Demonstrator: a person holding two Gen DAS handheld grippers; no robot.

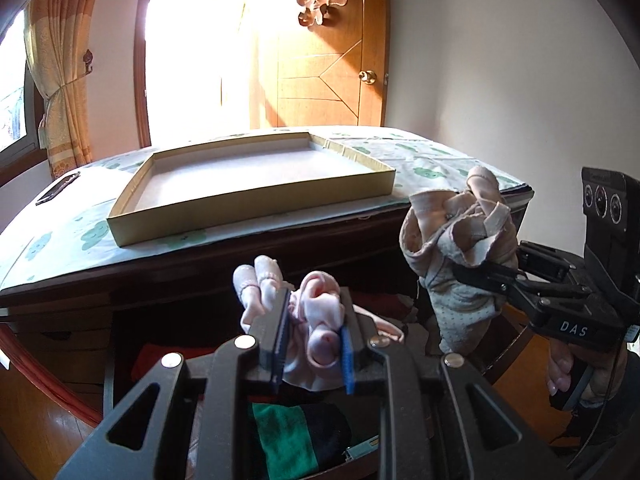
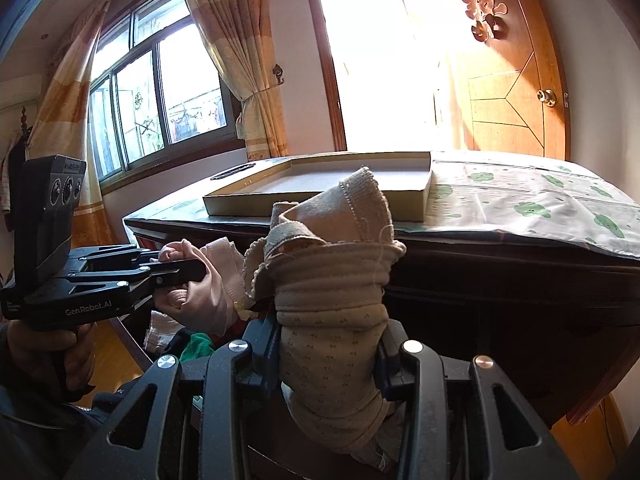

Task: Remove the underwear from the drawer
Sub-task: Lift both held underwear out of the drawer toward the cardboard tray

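Observation:
My left gripper [image 1: 314, 322] is shut on a bunched pale pink pair of underwear [image 1: 320, 312], held above the open drawer [image 1: 288, 432]. It also shows in the right wrist view [image 2: 192, 276] with the pink cloth [image 2: 216, 296] in its jaws. My right gripper [image 2: 330, 344] is shut on a beige dotted pair of underwear [image 2: 332, 320], lifted in front of the dresser's edge. In the left wrist view that beige bundle [image 1: 456, 248] hangs from the right gripper [image 1: 486, 278] at the right, higher than the pink one.
A shallow cardboard box lid [image 1: 256, 176] lies on the dresser top, which is covered with a cloud-print sheet [image 1: 424, 156]. Green and dark clothes [image 1: 296, 436] lie in the drawer. A small dark tray [image 1: 58, 188] sits at the far left. A wooden door [image 1: 332, 52] stands behind.

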